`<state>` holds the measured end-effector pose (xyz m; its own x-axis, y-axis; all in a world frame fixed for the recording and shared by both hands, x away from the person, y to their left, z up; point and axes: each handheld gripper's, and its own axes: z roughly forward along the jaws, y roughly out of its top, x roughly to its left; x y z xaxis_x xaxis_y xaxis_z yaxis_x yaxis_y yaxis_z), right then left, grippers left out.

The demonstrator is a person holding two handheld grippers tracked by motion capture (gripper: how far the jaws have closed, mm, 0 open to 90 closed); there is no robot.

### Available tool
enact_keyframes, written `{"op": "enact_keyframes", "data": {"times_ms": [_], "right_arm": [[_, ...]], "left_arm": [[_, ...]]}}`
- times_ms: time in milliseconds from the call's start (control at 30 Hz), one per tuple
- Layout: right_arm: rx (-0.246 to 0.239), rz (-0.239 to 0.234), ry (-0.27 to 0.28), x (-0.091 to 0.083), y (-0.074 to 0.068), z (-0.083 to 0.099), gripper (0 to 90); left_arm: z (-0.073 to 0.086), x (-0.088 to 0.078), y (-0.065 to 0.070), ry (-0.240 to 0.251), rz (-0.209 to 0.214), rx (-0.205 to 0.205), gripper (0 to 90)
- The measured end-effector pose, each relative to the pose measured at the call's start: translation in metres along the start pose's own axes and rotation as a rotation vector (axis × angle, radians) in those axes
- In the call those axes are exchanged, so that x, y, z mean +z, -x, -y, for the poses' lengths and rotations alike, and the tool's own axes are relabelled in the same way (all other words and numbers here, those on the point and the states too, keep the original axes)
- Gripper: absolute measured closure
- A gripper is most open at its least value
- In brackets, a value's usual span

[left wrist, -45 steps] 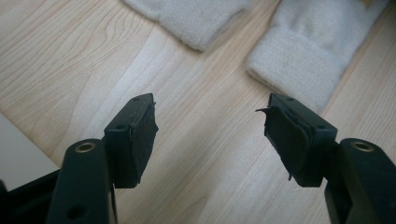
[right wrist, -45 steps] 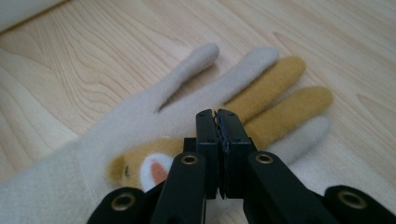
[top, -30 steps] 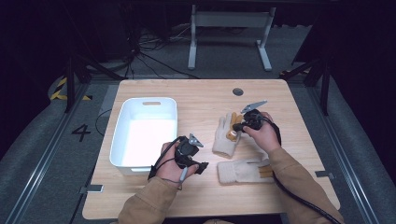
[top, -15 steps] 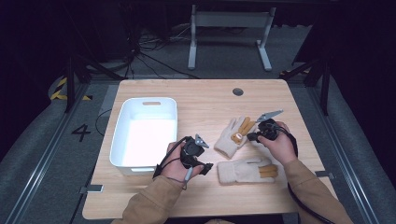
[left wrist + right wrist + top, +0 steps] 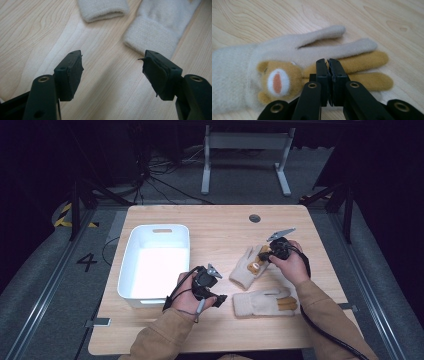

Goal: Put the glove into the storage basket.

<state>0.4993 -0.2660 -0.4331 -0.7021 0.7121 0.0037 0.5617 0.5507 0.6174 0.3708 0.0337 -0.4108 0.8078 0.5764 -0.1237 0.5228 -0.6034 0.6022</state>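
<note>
Closest to the camera in the high view, two tan sleeves come in from the bottom edge, one hand on each tool. The left gripper (image 5: 212,292) sits low over the wooden table (image 5: 220,227), and in the left gripper view its jaws are spread wide with nothing between them, just bare wood under the gap. Straight ahead of those jaws are two cream knitted cuffs lying near each other but apart. In the high view, the lower glove (image 5: 264,301) lies flat just off to the side of that gripper, cuff end toward it, tan fingers pointing away. The white bin (image 5: 156,262) is right beside the left hand on its other side, touching or nearly touching the knuckles, can't tell which.

A bit farther up the table the right gripper (image 5: 267,256) is down at the upper glove (image 5: 248,267). In the right gripper view its jaws are pressed together, tips right above the tan fingers (image 5: 372,61) of that glove. Whether any fabric is pinched between them I honestly can't tell. Just left of the jaws is a little bear face (image 5: 277,81) sewn on the glove, and beyond the tips the cream fingers fan out over the wood.

Way past both grippers, near the far edge, there's a small dark round cap (image 5: 254,218) in the tabletop.
</note>
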Motion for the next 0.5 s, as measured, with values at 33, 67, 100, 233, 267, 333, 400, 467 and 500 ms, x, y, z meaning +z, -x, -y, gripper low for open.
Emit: {"op": "enact_keyframes", "data": {"times_ms": [33,67,100,233,267,333,400,467,500], "right_arm": [[0.0,0.0,0.0,0.0,0.0,0.0,88.1],[0.001,-0.006,-0.01,0.001,0.0,0.002,88.6],[0.003,-0.007,-0.02,0.0,-0.001,0.002,88.8],[0.005,-0.036,-0.062,-0.008,-0.005,0.008,88.6],[0.005,-0.036,-0.062,-0.008,-0.005,0.008,88.6],[-0.006,-0.036,-0.078,-0.012,-0.008,0.011,88.9],[-0.02,-0.043,-0.094,-0.02,-0.012,0.018,89.0],[-0.022,-0.046,-0.098,-0.022,-0.014,0.02,89.1],[-0.025,-0.048,-0.098,-0.023,-0.014,0.022,89.1]], "left_arm": [[0.0,0.0,0.0,0.0,0.0,0.0,33.3],[0.001,-0.001,0.0,0.002,-0.005,-0.003,33.3],[0.001,-0.002,-0.001,0.003,-0.007,-0.002,33.3],[0.0,-0.001,0.001,0.001,-0.003,0.002,33.3],[0.0,-0.001,0.001,0.001,-0.003,0.002,33.2],[-0.001,-0.001,0.003,-0.001,-0.001,0.006,33.2],[-0.002,0.0,0.004,-0.001,-0.003,0.009,33.1],[-0.002,0.001,0.005,0.0,-0.005,0.01,33.1],[-0.003,0.001,0.005,-0.003,-0.001,0.013,33.1]]}}
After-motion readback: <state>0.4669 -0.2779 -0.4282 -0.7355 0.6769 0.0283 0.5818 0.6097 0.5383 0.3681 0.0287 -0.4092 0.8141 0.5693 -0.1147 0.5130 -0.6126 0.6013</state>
